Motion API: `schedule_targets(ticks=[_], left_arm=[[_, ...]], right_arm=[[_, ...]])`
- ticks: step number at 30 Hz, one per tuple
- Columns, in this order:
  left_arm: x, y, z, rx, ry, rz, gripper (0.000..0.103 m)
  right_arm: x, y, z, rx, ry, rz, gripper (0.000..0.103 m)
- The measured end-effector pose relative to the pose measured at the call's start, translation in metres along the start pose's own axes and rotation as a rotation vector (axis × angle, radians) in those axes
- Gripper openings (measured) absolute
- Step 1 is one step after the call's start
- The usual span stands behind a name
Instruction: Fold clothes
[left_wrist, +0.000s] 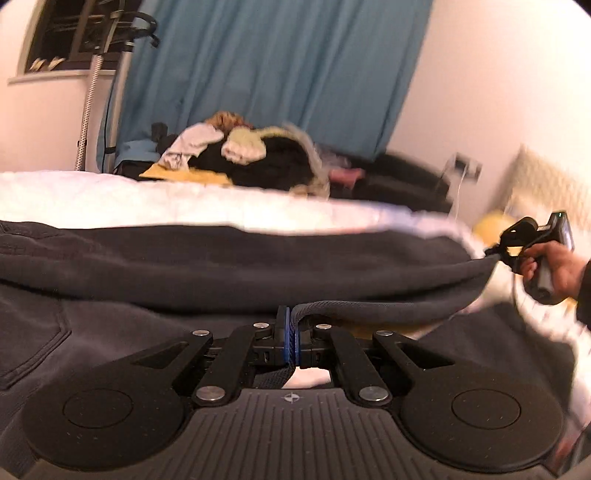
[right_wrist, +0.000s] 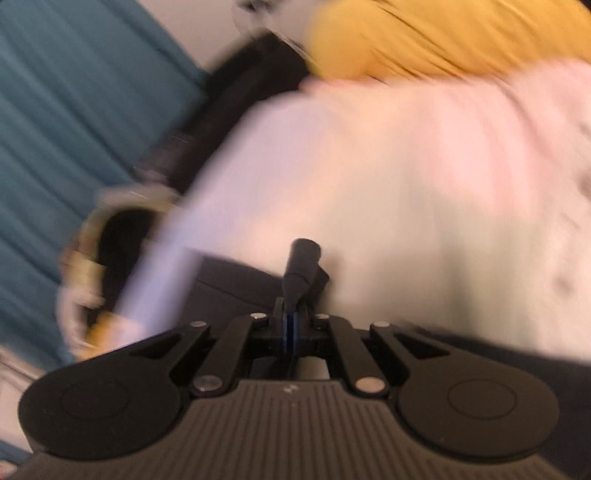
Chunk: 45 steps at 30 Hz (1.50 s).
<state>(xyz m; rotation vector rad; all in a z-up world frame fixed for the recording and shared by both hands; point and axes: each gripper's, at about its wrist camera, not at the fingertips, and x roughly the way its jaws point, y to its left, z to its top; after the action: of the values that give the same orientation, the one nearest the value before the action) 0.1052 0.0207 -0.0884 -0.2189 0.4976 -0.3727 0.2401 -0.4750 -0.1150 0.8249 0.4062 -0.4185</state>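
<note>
Stretching between both tongs, dark garment (left_wrist: 229, 258), left tongs (left_wrist: 291, 332) and right tongs (right_wrist: 291, 325) clenched on its hem.

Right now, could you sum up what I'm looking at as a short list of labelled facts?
surface: white bed cover
garment: dark grey garment, spread across the bed
left claw: shut on the garment's hem
right claw: shut on a corner of the same garment
background: clothes pile, blue curtain
</note>
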Motion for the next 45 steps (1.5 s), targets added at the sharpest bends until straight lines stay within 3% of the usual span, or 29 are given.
schedule_targets(ticks=[3,4,7,10,13,16,19,21,23,26,32,38,40,42,45], left_arm=[[-0.001,-0.003,-0.002,0.022,0.005,0.012,0.003],[-0.001,-0.005,-0.003,0.036,0.013,0.017,0.003],[0.005,-0.011,-0.009,0.057,0.063,0.019,0.004],[0.013,-0.014,-0.017,0.076,0.12,0.049,0.004],[0.016,-0.016,-0.022,0.096,0.137,0.071,0.005],[0.017,-0.015,-0.023,0.076,0.141,0.085,0.006],[0.015,-0.021,-0.021,0.082,0.152,0.11,0.015],[0.005,-0.027,-0.019,0.076,0.152,0.126,0.043],[-0.015,-0.033,-0.015,0.064,0.116,0.137,0.061],[-0.055,-0.035,-0.005,0.025,0.071,0.149,0.064],[-0.174,0.005,0.012,-0.198,-0.049,0.24,0.08],[-0.309,0.092,-0.016,-0.593,-0.168,0.37,0.085],[-0.347,0.125,-0.031,-0.741,-0.202,0.418,0.085],[-0.368,0.154,-0.048,-0.858,-0.193,0.483,0.084],[-0.378,0.187,-0.077,-1.019,-0.16,0.438,0.084]], right_arm=[[-0.025,0.04,0.018,-0.148,-0.141,0.185,0.004],[-0.03,0.044,0.02,-0.188,-0.163,0.202,0.004],[-0.023,0.003,0.009,-0.203,-0.105,0.098,0.004],[0.002,-0.058,-0.014,-0.148,0.043,-0.031,0.004],[0.015,-0.095,-0.035,-0.09,0.105,-0.011,0.005],[0.016,-0.083,-0.033,-0.164,0.095,-0.007,0.01],[0.01,-0.073,-0.036,-0.239,0.078,-0.007,0.021],[-0.003,-0.069,-0.039,-0.287,0.064,0.01,0.043],[-0.03,-0.073,-0.038,-0.328,0.04,0.049,0.046],[-0.067,-0.076,-0.031,-0.367,0.029,0.108,0.055],[-0.163,-0.09,-0.01,-0.409,0.013,0.244,0.065],[-0.222,-0.117,-0.013,-0.422,0.114,0.264,0.065],[-0.229,-0.131,-0.016,-0.374,0.153,0.274,0.069],[-0.233,-0.147,-0.017,-0.29,0.196,0.267,0.081],[-0.237,-0.171,-0.02,-0.132,0.255,0.253,0.087]])
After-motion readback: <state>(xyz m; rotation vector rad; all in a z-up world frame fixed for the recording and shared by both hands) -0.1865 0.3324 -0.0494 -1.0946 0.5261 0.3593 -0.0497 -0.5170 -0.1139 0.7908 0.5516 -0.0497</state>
